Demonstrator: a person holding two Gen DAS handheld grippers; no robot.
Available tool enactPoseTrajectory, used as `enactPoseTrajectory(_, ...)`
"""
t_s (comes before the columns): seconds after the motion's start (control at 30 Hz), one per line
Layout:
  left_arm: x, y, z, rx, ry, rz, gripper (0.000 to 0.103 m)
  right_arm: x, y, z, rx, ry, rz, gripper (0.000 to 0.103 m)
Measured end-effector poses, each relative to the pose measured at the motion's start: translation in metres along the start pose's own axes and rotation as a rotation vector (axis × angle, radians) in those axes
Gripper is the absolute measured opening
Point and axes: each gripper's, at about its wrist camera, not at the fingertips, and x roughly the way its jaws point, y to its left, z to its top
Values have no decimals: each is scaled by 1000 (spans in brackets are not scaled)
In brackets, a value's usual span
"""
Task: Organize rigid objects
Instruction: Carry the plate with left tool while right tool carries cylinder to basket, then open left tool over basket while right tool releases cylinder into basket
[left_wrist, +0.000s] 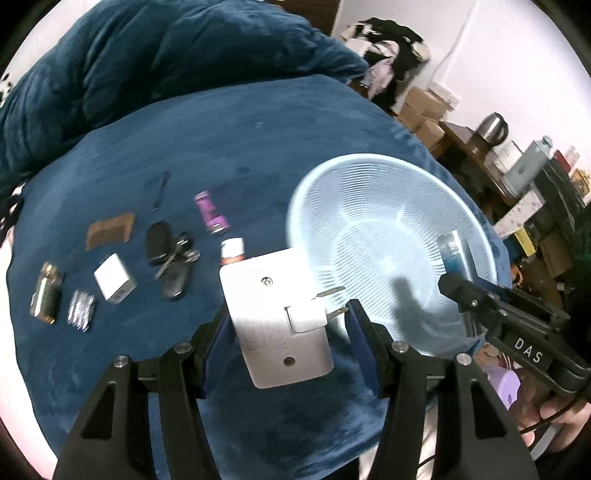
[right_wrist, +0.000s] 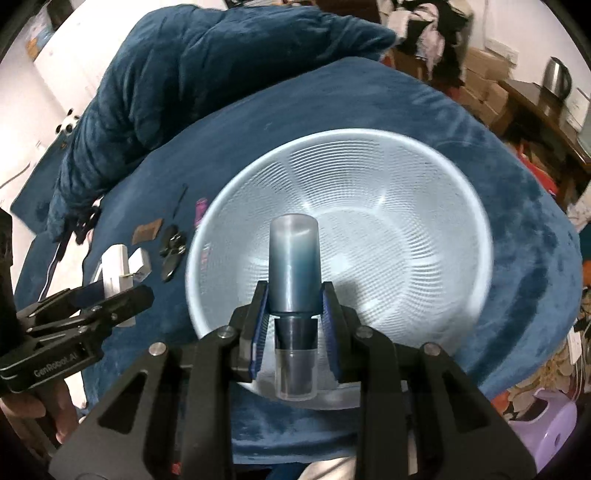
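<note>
My left gripper (left_wrist: 288, 317) is shut on a white plug adapter (left_wrist: 277, 325), held above the blue blanket just left of the pale blue mesh basket (left_wrist: 369, 192). My right gripper (right_wrist: 293, 295) is shut on a blue cylindrical bottle (right_wrist: 293, 266) and holds it over the basket (right_wrist: 461, 206). The bottle also shows in the left wrist view (left_wrist: 454, 254), as does the right gripper (left_wrist: 448, 280). The left gripper (right_wrist: 122, 291) with the adapter (right_wrist: 116, 277) shows at the left of the right wrist view.
On the blanket left of the basket lie a purple tube (left_wrist: 211, 212), a small red-and-white bottle (left_wrist: 232, 251), car keys (left_wrist: 171, 258), a brown comb (left_wrist: 109, 230), a white cube charger (left_wrist: 113, 278), a gold lighter (left_wrist: 46, 295) and a foil packet (left_wrist: 79, 310). A cluttered shelf (left_wrist: 517, 170) stands at right.
</note>
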Motion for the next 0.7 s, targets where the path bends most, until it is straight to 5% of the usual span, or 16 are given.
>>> enactPoseTrajectory(0.7, 68, -50, 31, 48, 97, -77, 61, 3, -54, 14, 74, -4, -71, 28)
